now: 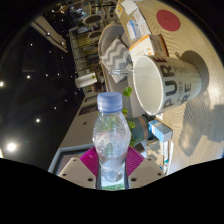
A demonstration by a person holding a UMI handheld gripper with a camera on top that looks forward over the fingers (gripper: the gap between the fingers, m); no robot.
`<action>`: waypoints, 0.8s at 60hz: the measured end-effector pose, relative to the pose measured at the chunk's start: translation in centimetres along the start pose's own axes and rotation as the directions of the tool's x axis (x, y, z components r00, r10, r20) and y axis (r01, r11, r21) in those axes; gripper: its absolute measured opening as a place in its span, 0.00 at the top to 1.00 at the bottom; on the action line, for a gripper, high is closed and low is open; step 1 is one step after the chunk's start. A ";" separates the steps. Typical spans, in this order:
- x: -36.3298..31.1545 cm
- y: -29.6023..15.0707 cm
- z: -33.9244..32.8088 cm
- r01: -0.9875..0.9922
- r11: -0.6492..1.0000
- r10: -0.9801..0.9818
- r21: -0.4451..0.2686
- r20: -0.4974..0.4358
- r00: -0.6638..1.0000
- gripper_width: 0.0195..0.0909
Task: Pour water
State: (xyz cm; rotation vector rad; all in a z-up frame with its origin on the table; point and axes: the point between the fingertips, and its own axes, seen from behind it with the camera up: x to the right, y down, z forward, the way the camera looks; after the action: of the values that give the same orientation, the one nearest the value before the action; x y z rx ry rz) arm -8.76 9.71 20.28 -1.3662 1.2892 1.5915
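A clear plastic water bottle (110,135) with a pale blue cap stands between my fingers, and water shows inside it. My gripper (112,168) is shut on the bottle's lower body, with the magenta pads (88,160) pressing on both sides. Just beyond the bottle's cap and to its right is a white mug (160,82) with dark lettering, its open mouth facing the bottle. The whole scene appears rolled sideways in the gripper view, so the mug's wooden table (200,130) runs up the right side. The cap is on the bottle.
Beyond the mug lie a grey-and-white chevron-patterned item (118,58) and a pale box with a red dot (165,20). A small green-and-white object (160,130) sits beside the bottle near the mug. To the left is a dark room with small ceiling lights.
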 end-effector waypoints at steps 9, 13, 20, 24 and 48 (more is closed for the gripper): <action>1.0 -0.1 0.2 -0.174 0.985 0.174 -0.018 0.013 0.985 0.84; 1.3 -0.2 0.1 -0.177 0.984 0.178 -0.015 0.009 0.984 0.84; 0.9 -0.1 -0.2 -0.148 0.989 0.148 -0.022 0.006 0.989 0.84; 0.7 -0.1 -0.3 -0.106 0.994 0.106 -0.029 -0.007 0.994 0.84; -12.8 -2.1 -4.2 0.824 0.566 -0.820 0.018 -0.095 0.565 0.83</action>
State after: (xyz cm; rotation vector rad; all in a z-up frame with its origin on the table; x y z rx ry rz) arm -2.54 7.74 32.30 -1.6515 0.5253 0.8176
